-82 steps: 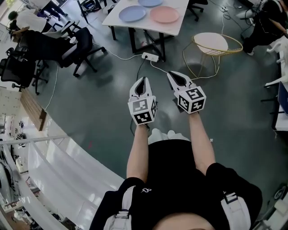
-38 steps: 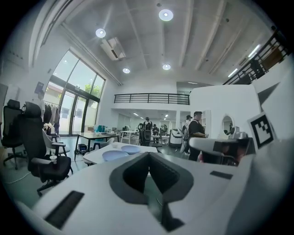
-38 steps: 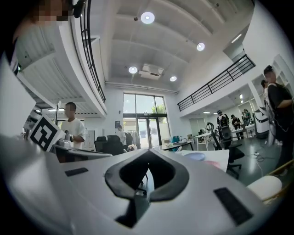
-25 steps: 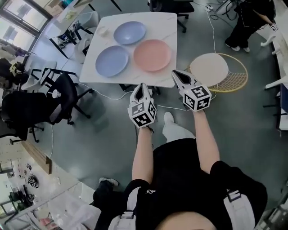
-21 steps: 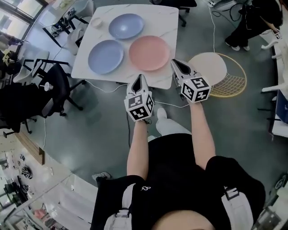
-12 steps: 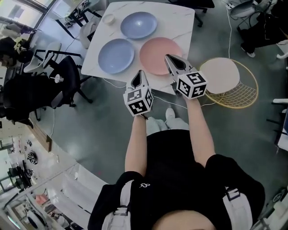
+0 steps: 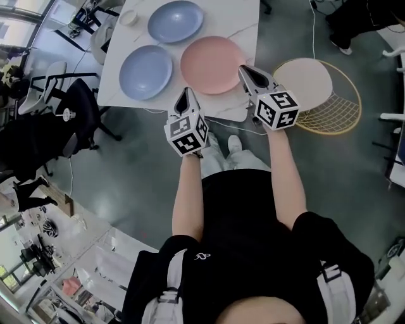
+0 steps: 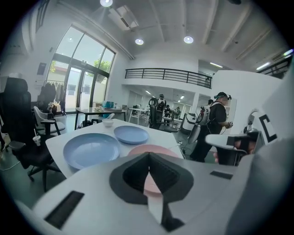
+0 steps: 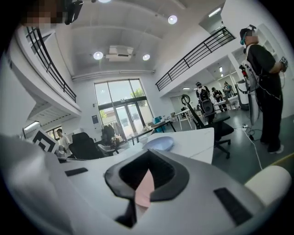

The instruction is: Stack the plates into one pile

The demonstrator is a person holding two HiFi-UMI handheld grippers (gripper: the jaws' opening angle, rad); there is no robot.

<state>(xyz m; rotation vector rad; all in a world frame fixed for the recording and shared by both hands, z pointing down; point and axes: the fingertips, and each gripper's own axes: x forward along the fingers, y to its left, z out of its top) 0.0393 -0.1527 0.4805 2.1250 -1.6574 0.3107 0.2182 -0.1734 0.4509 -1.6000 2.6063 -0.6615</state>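
Note:
On a white marble table [image 7: 243, 19] lie three plates: a pink one [image 7: 212, 56], a blue one [image 7: 146, 71] to its left and a second blue one [image 7: 176, 21] farther back. My left gripper [image 7: 184, 95] is shut and empty, hovering at the table's near edge below the pink plate. My right gripper [image 7: 243, 68], also shut and empty, hangs over the pink plate's right rim. The left gripper view shows the near blue plate [image 8: 91, 150], the far blue plate [image 8: 131, 134] and the pink plate [image 8: 156, 149] beyond the closed jaws. The right gripper view shows a blue plate [image 9: 158, 143].
A small white bowl [image 7: 129, 17] sits at the table's far left corner. A round white-topped wire side table [image 7: 305, 79] stands right of the table. Black office chairs [image 7: 79, 111] stand to the left. Cables run over the floor. Several people [image 8: 216, 124] stand beyond the table.
The table and plates have come closer. Both grippers moved forward; the right one now reaches over the pink plate's rim. Both stay shut.

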